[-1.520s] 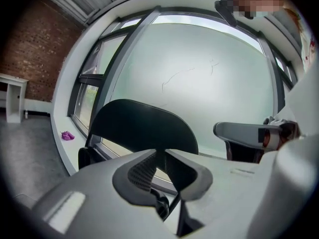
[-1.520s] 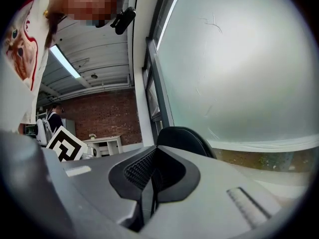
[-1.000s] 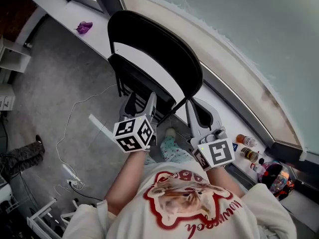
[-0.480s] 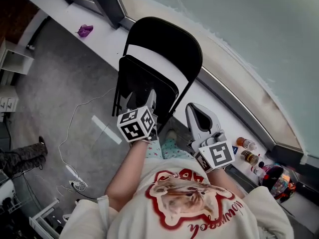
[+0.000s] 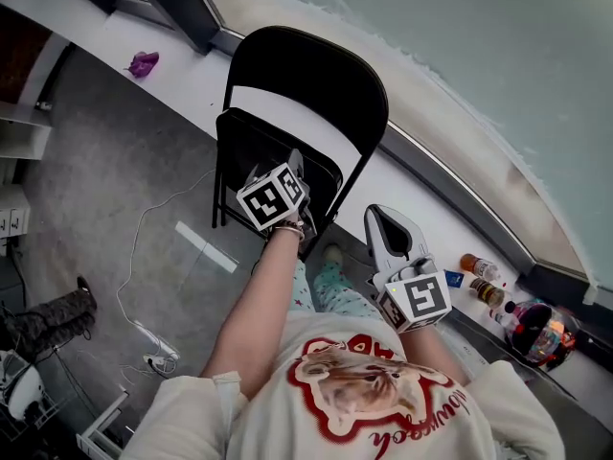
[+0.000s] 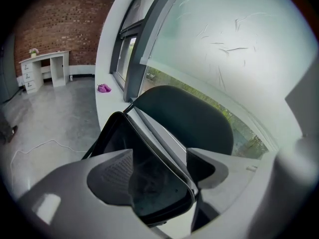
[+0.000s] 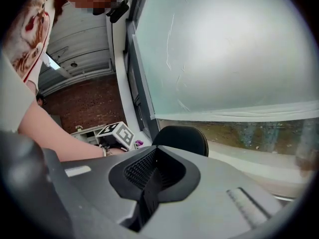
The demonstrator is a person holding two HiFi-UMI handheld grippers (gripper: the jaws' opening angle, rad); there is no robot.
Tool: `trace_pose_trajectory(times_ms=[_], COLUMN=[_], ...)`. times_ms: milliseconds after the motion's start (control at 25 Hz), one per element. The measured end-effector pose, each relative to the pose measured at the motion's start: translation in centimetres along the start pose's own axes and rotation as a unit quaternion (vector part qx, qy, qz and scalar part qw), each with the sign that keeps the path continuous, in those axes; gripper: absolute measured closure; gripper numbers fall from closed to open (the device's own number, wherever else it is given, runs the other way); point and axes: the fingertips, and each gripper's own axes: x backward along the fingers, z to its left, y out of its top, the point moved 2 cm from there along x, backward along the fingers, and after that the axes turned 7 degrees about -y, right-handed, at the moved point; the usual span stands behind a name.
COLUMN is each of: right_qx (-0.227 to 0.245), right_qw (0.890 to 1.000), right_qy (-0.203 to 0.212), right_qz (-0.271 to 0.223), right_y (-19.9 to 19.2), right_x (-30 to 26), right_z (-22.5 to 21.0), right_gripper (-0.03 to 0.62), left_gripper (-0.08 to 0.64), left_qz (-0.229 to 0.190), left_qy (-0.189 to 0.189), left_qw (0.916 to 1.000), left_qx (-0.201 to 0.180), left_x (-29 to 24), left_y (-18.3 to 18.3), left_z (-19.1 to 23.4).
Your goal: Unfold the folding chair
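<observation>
1. Nearest the person, the right gripper (image 5: 383,220) was held back by the body, well apart from the folding chair (image 5: 306,75), with its jaws pressed together on nothing. Judged risk: with no second hold on the frame, a push on the seat could make the chair slide on the floor (image 5: 115,161) or tip toward the window ledge (image 5: 192,70).
2. Further out, the left gripper (image 5: 292,166) had its jaws spread. Judged risk: they were not seen to clamp anything, so a downward press might let the seat's rim slip out sideways and the seat fall back.
3. The seat (image 6: 149,183) passed between the left gripper's jaws, its near rim running diagonally through the gap. Whether either pad touched it could not be told. The seat stood steeply tilted and close to the backrest, so unfolding was judged incomplete.
4. Beyond, the backrest (image 6: 184,118) stood upright, clear of both grippers, with the ledge just behind it.
</observation>
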Motion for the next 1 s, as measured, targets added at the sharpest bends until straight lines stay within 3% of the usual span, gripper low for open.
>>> trace_pose_trajectory(times_ms=[200,400,600,720,840,1000], right_qx=[0.004,0.021,0.028,0.025,0.008,0.015], right_qw=[1.0,0.999,0.997,0.997,0.996,0.994], right_qy=[-0.009,-0.02,-0.035,-0.037,-0.04,-0.044], right_qz=[0.005,0.034,0.056,0.066,0.078,0.095], right_y=[0.2,-1.0,-1.3,-1.6,-2.4,-3.5], right_x=[-0.7,-2.9,-4.9,-5.4,-5.6,-6.3], right_z=[0.2,-1.0,-2.8,-3.4,-3.9,-4.3], right_gripper=[0.569,0.568,0.558,0.557,0.557,0.561], left_gripper=[0.241,0.241,0.242,0.242,0.244,0.247], left_qz=[0.005,0.021,0.066,0.097,0.136,0.149], left_qy=[0.049,0.062,0.095,0.113,0.114,0.102], left_qw=[0.9988,0.9979,0.9927,0.9889,0.9841,0.9835], left_qx=[0.002,0.003,0.034,0.004,0.012,0.012], left_x=[-4.0,-7.1,-9.3,-10.4,-11.2,-12.5], left_y=[0.4,0.8,-0.7,-0.8,-1.9,-2.6], left_z=[-0.1,-0.9,0.7,2.1,2.6,2.4])
